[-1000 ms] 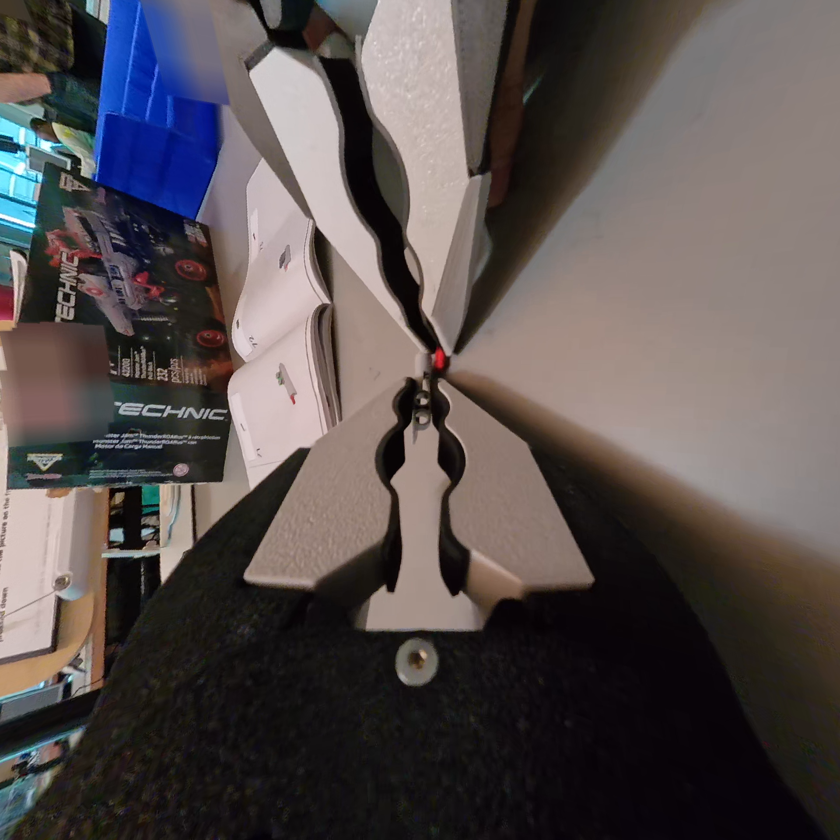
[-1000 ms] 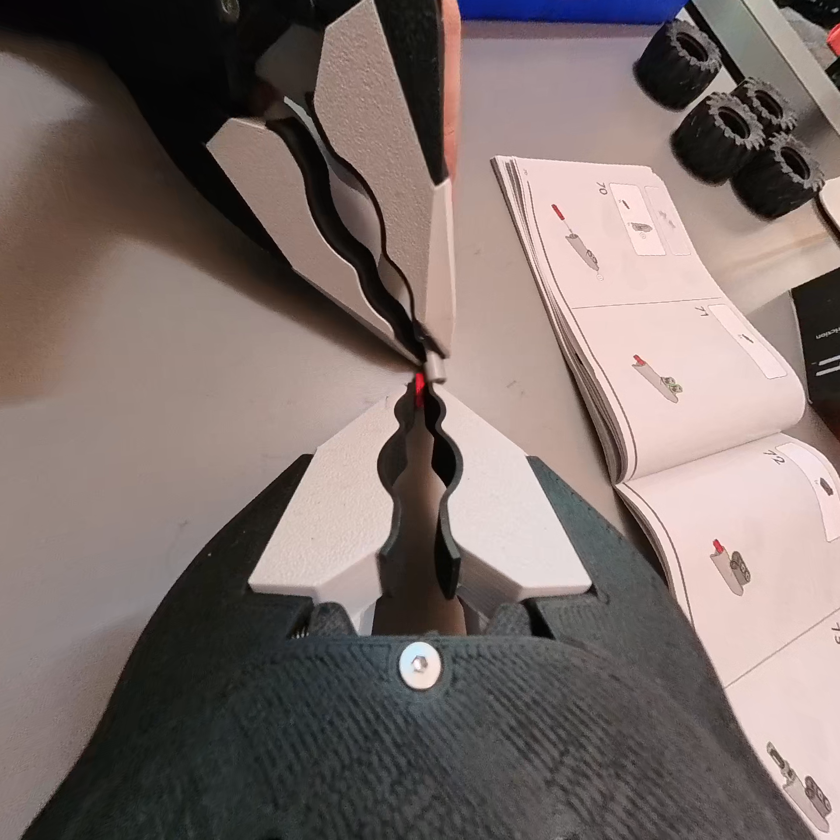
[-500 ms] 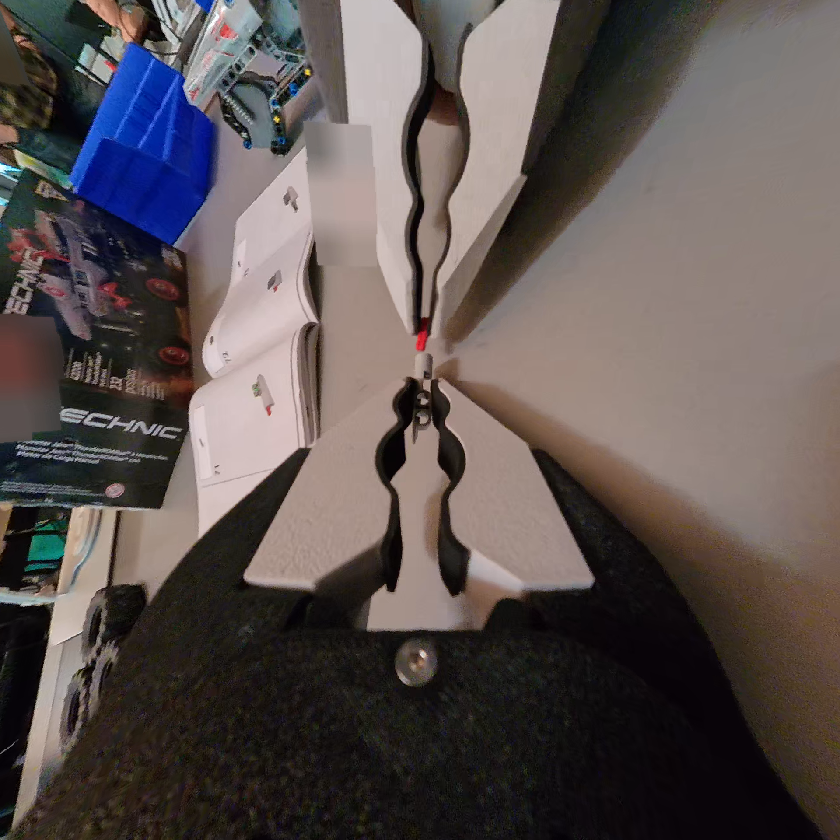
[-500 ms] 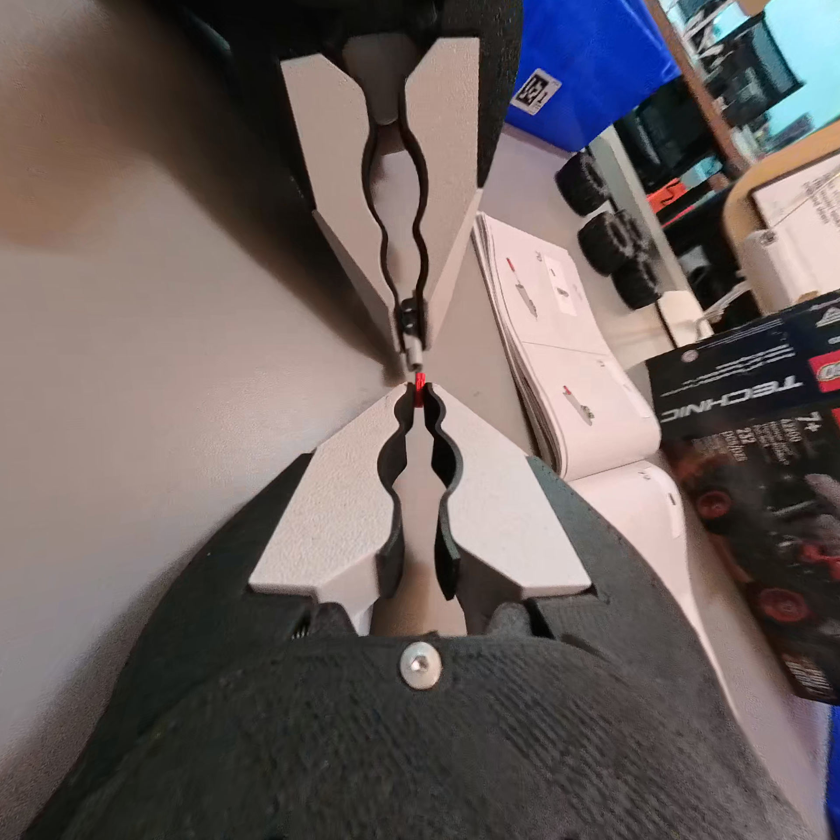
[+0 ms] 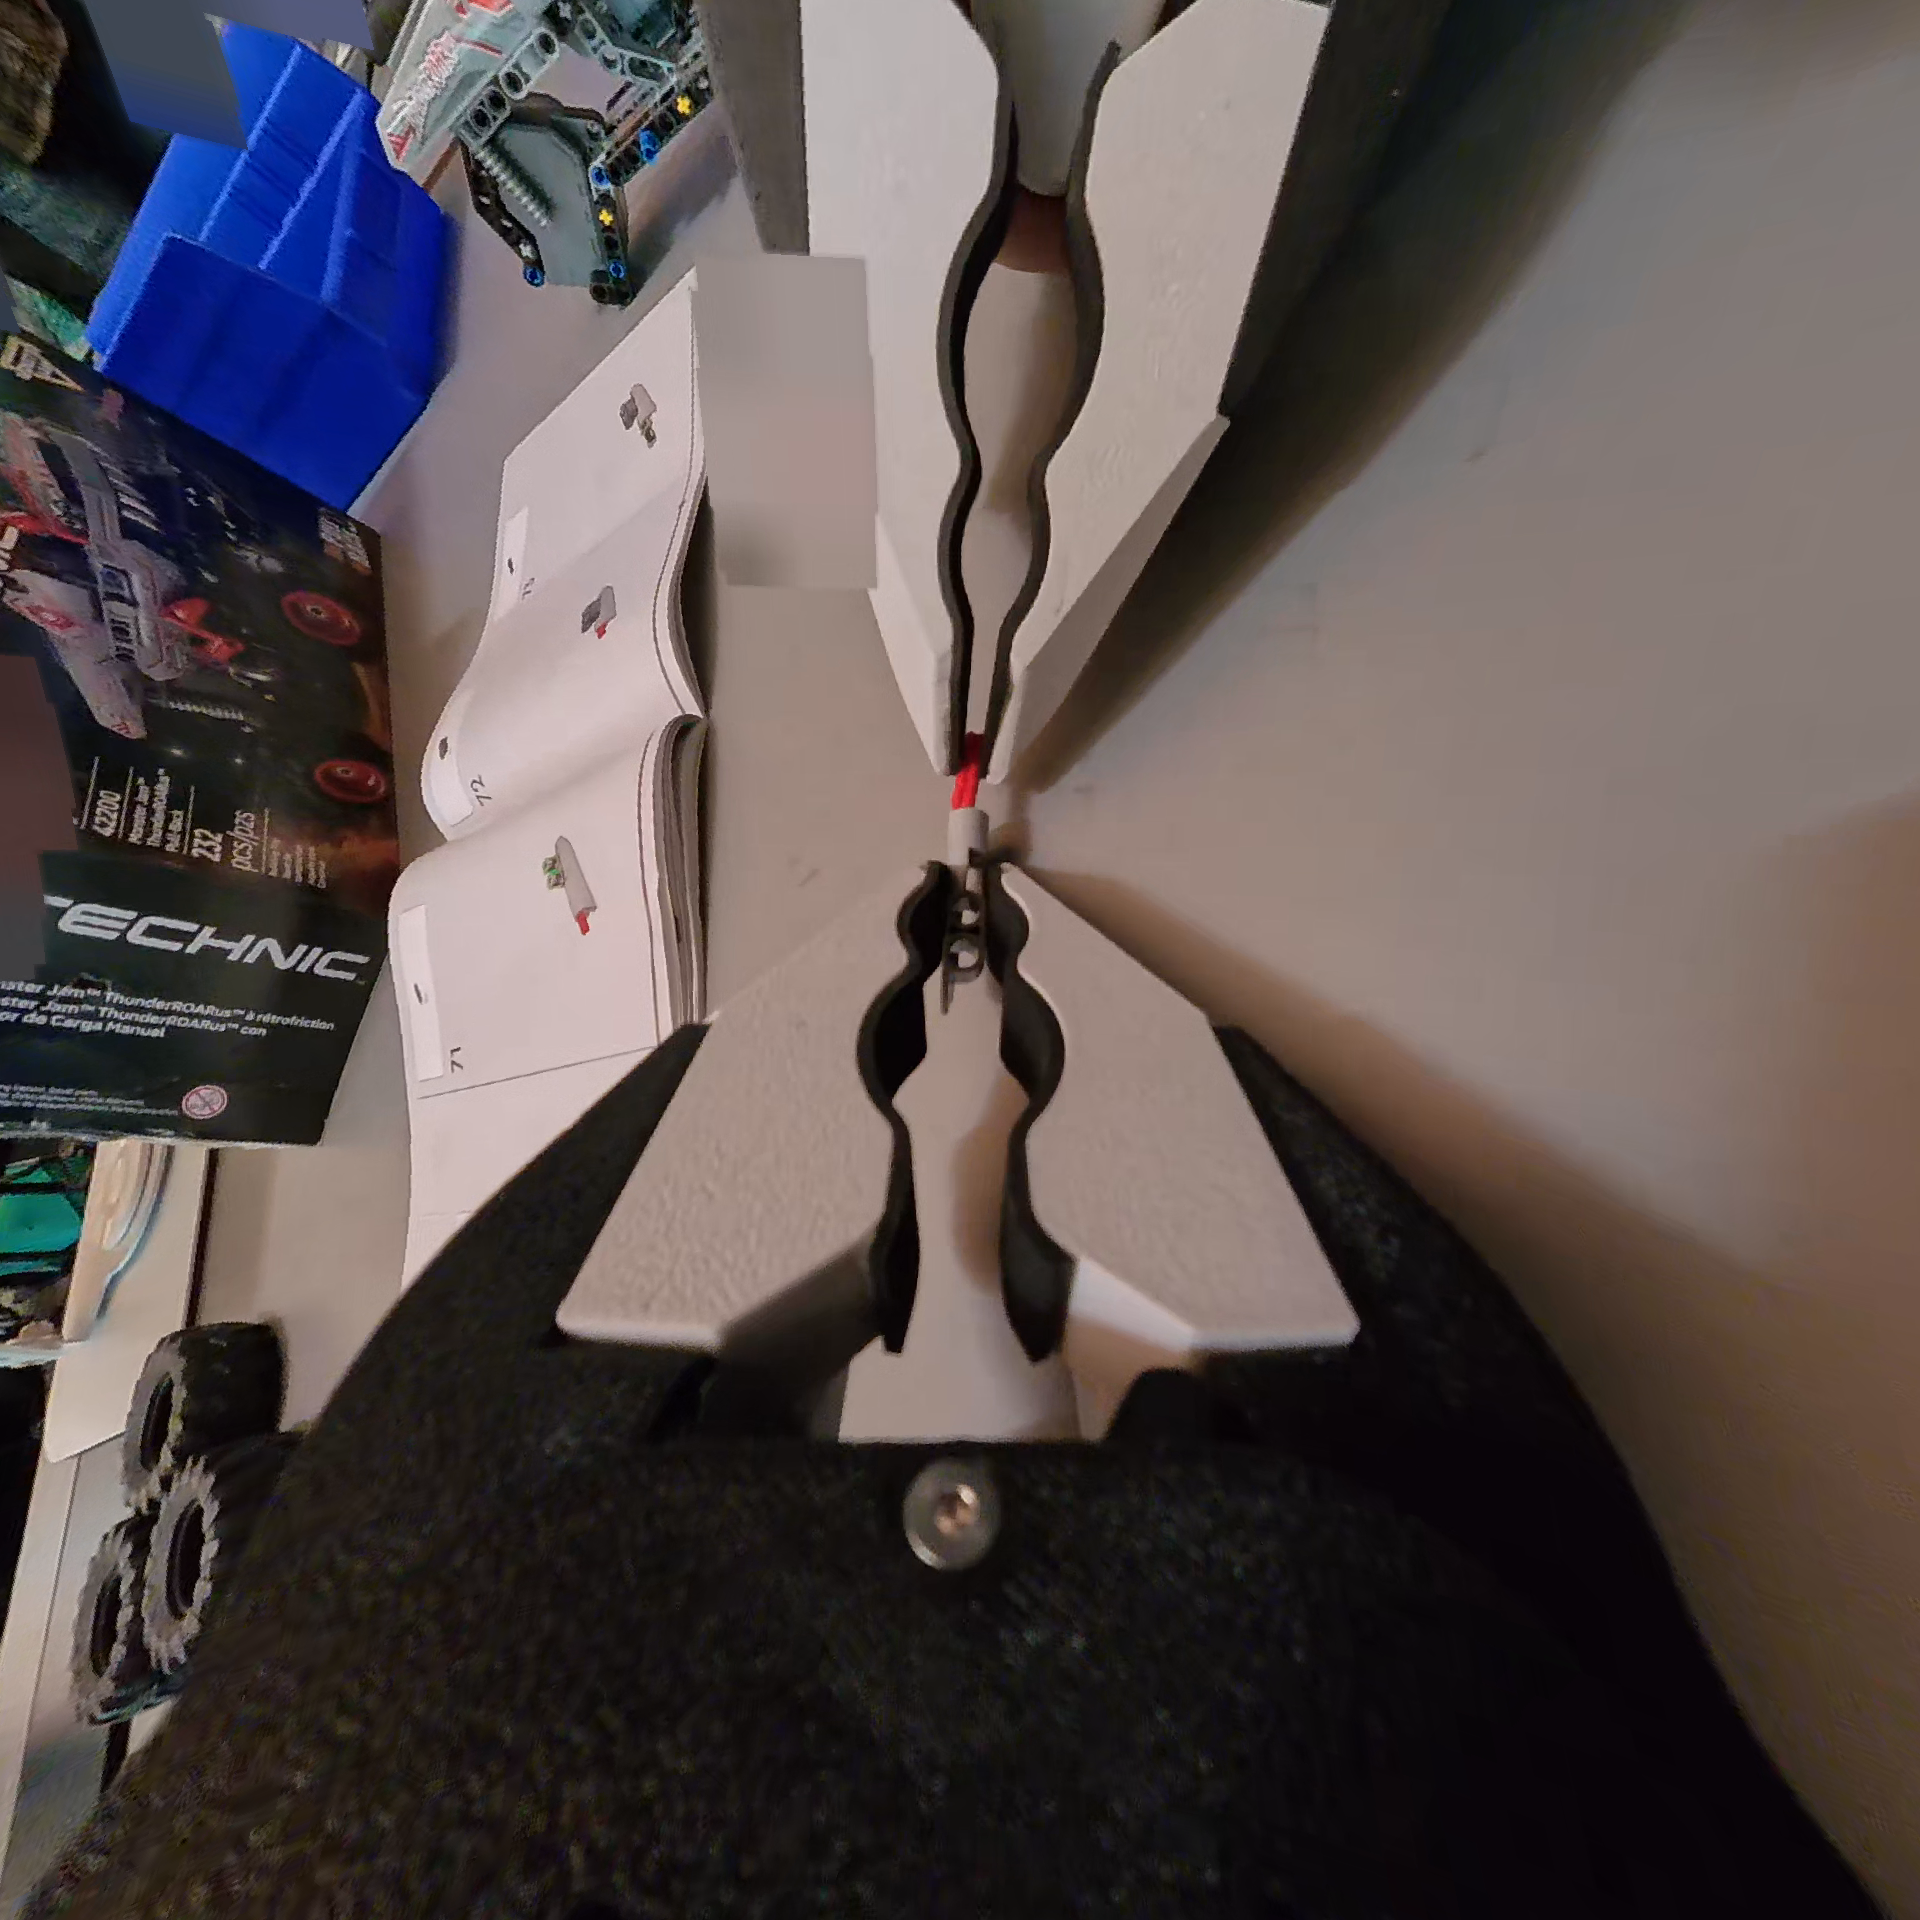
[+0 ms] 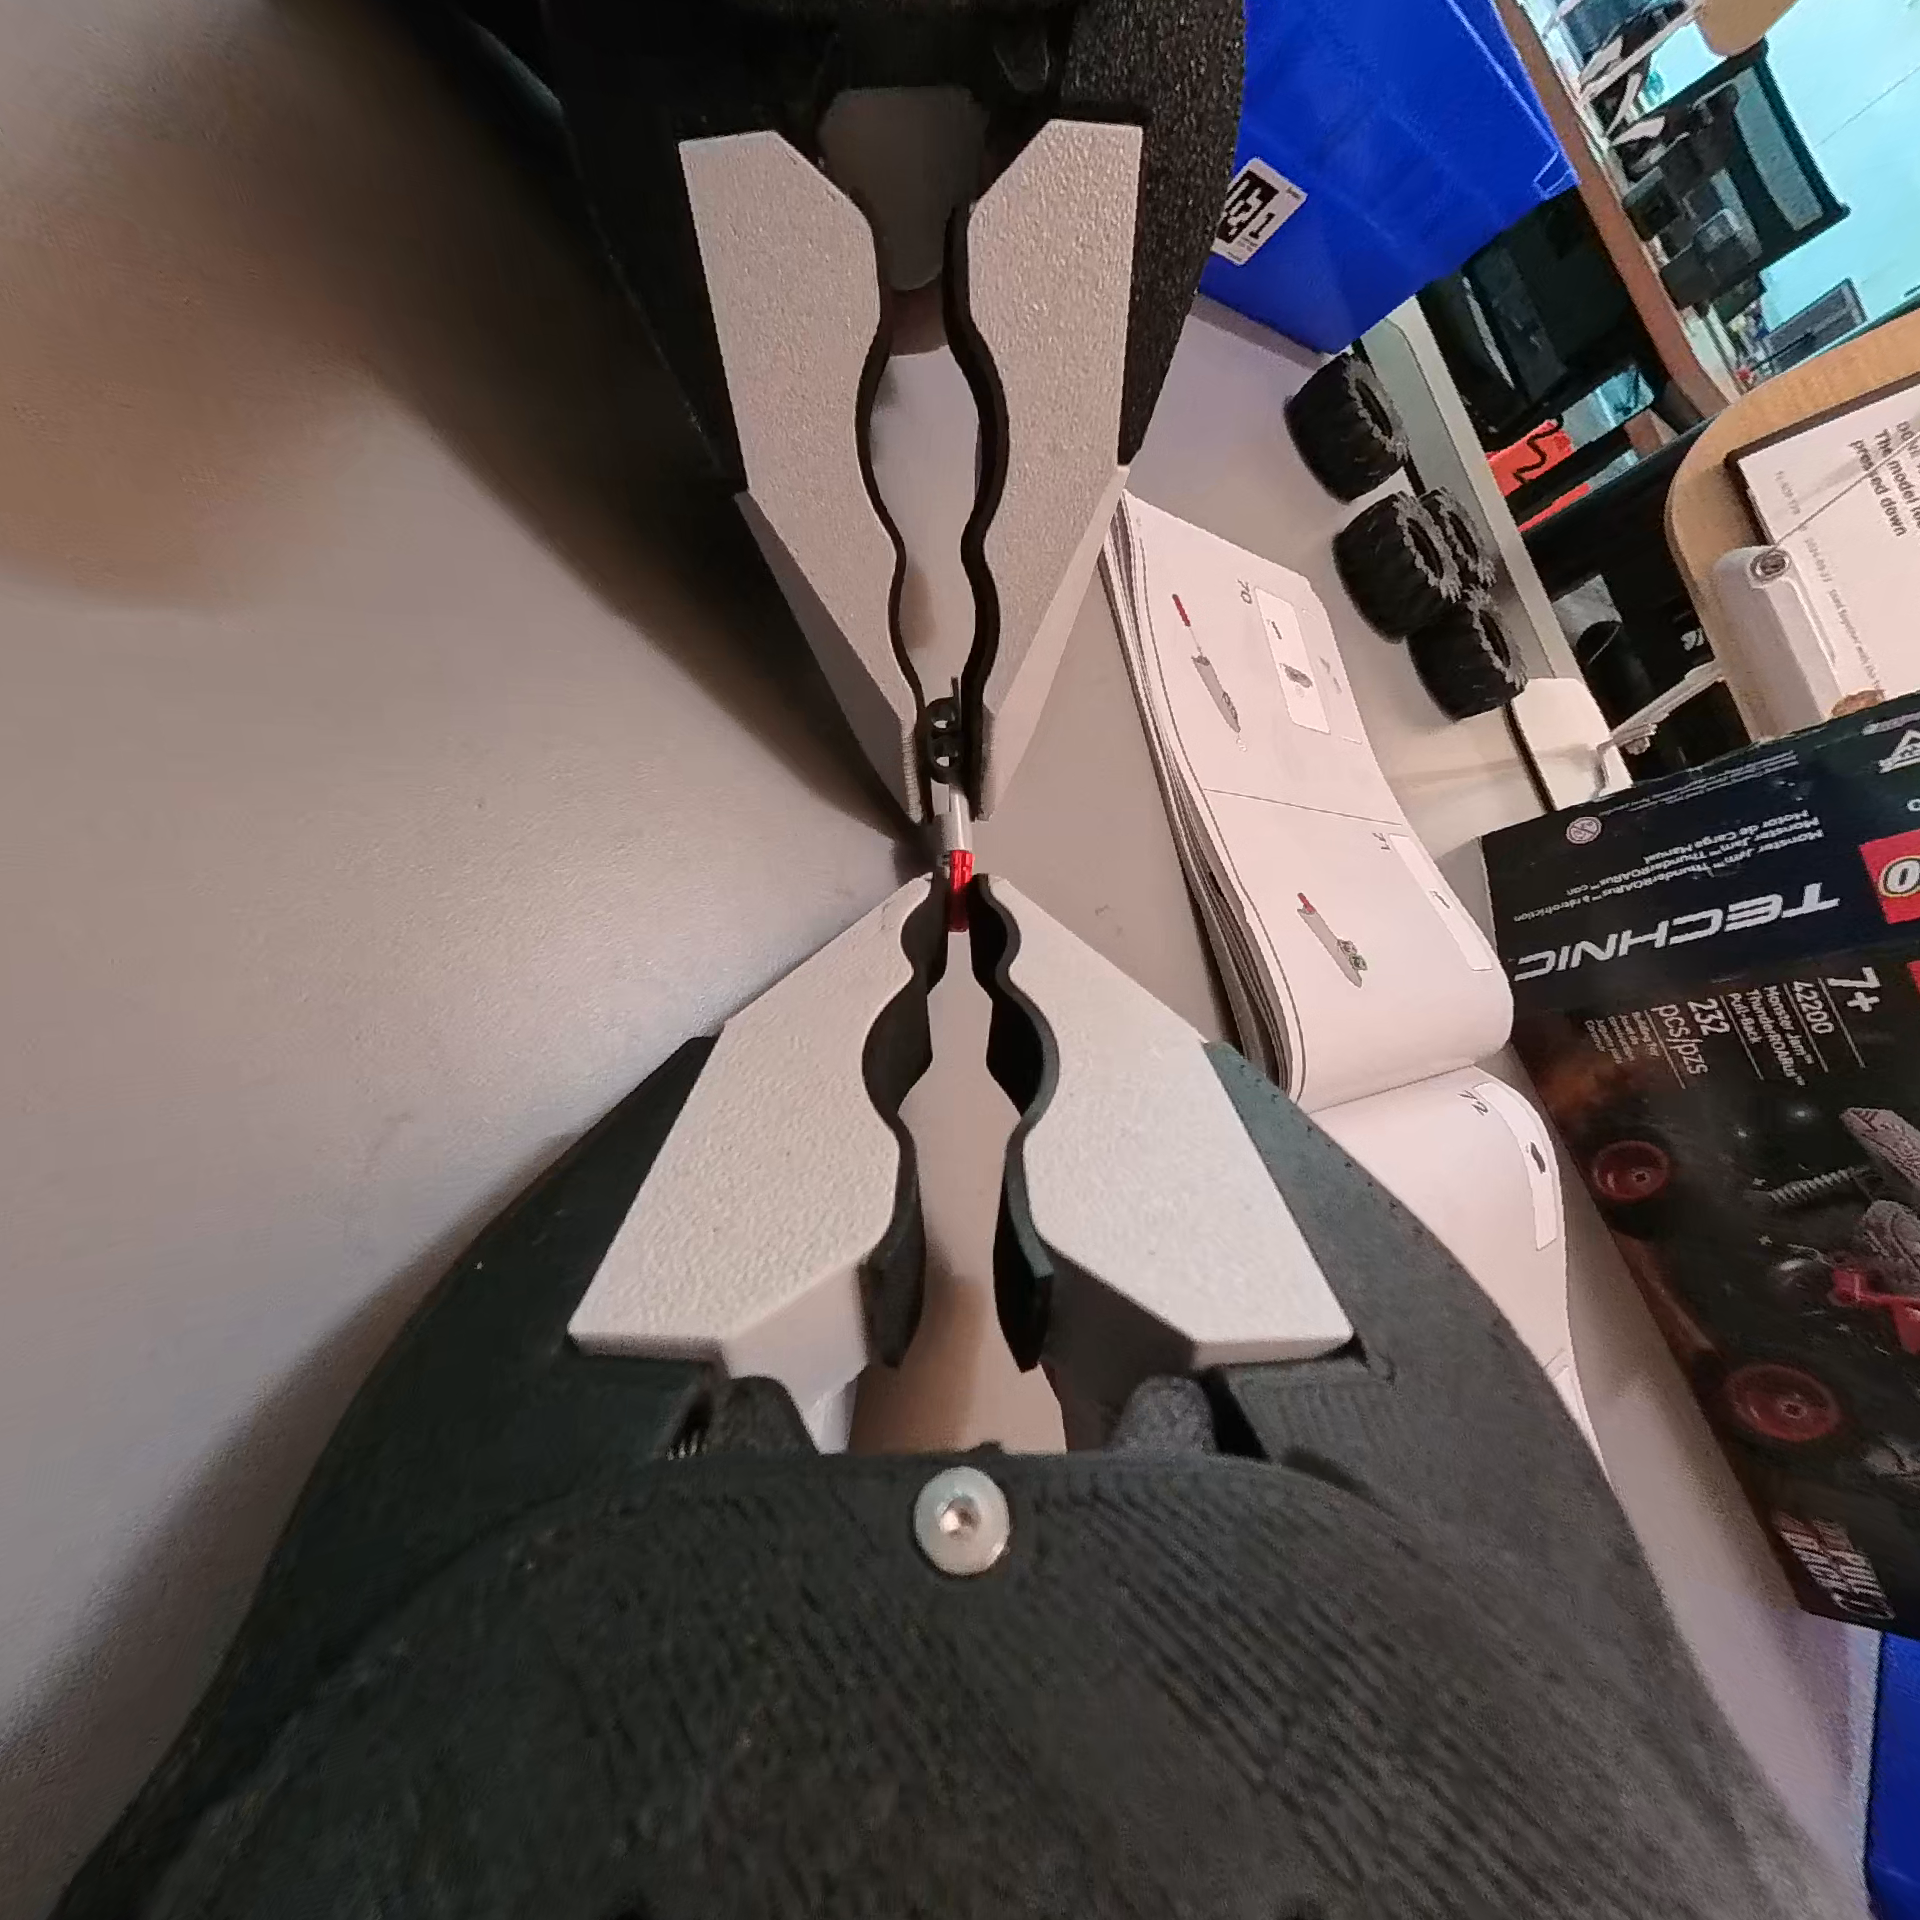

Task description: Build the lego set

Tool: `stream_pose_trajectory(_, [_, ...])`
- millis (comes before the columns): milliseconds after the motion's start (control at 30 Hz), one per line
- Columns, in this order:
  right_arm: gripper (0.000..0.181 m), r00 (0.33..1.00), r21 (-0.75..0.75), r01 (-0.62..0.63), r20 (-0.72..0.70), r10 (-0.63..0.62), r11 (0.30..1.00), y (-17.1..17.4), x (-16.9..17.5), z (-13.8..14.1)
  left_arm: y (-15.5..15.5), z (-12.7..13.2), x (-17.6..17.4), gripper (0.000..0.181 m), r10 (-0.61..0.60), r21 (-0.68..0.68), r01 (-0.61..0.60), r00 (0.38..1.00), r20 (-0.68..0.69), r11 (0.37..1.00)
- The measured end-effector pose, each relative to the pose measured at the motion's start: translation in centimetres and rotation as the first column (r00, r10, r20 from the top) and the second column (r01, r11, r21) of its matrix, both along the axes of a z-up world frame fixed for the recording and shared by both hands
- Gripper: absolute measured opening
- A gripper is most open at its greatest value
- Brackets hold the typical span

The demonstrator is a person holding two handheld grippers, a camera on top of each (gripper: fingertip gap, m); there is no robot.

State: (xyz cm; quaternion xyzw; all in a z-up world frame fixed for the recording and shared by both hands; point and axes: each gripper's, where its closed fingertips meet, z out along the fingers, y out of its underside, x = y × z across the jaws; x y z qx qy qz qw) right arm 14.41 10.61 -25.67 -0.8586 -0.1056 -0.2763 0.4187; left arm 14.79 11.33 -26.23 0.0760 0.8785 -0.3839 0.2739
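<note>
Left wrist view: the left gripper (image 5: 971,873) pinches a grey connector (image 5: 966,930), its sleeve facing the red axle (image 5: 969,781) just beyond.

Right wrist view: the right gripper (image 6: 958,902) clamps the red axle (image 6: 957,869); keep both pieces collinear and push straight, without twisting.

Red axle (image 5: 969,771): far end hidden between right gripper (image 5: 975,764) fingertips. Dark connector (image 5: 968,928): sides covered by left gripper (image 5: 966,883) pads; exact shape too small to tell. Lego box (image 5: 197,790): cut off by left edge, part under mosaic patch. Half-built model (image 5: 540,135): top cropped. Black tyres (image 5: 166,1507): blurred, count unclear. Instruction booklet (image 6: 1299,831): near corner behind right gripper body.
</note>
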Motion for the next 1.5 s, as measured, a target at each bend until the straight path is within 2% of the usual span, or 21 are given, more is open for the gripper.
stream_pose_trajectory(200, [0.003, 1.0, -0.01, -0.017, -0.001, 0.017, 1.0, 0.1, 0.0, -0.2, -0.1, 0.0, 0.0, 0.004, -0.003, -0.007, 0.003, 1.0, -0.014, 1.0])
stream_pose_trajectory(400, [0.003, 0.997, -0.058, -0.014, 0.079, 0.019, 0.998, 0.2, 0.1, -0.3, 0.0, -0.2, 0.0, 0.004, 0.004, 0.039, -0.004, 1.0, -0.004, 0.999])
stream_pose_trajectory(633, [0.003, 0.995, -0.021, -0.089, -0.036, 0.089, 0.996, 0.4, -0.3, -0.4, 0.1, 0.0, -0.1, 0.003, -0.055, 0.01, 0.055, 0.998, 0.01, 0.998])
stream_pose_trajectory(800, [0.003, 0.995, -0.015, -0.098, -0.022, 0.097, 0.995, 0.4, -0.3, -0.3, 0.1, -0.1, -0.1, 0.003, -0.057, 0.014, 0.057, 0.998, -0.006, 0.998])
stream_pose_trajectory(1033, [0.003, 0.992, 0.09, -0.124, 0.013, 0.123, 0.988, 0.5, -0.8, 1.5, 0.0, 1.5, -0.6, 0.004, -0.076, -0.116, 0.065, 0.993, -0.088, 0.991])
stream_pose_trajectory(1300, [0.003, 0.977, 0.071, -0.155, 0.156, 0.142, 0.985, 0.7, -1.5, 2.2, 0.1, 2.2, -1.5, 0.003, -0.125, -0.174, 0.096, 0.978, -0.165, 0.98])
stream_pose_trajectory(1500, [0.003, 0.957, -0.013, -0.112, 0.269, 0.111, 0.994, 0.8, -1.1, 1.8, 0.3, 1.8, -1.2, 0.004, -0.092, -0.157, 0.062, 0.976, -0.196, 0.986])
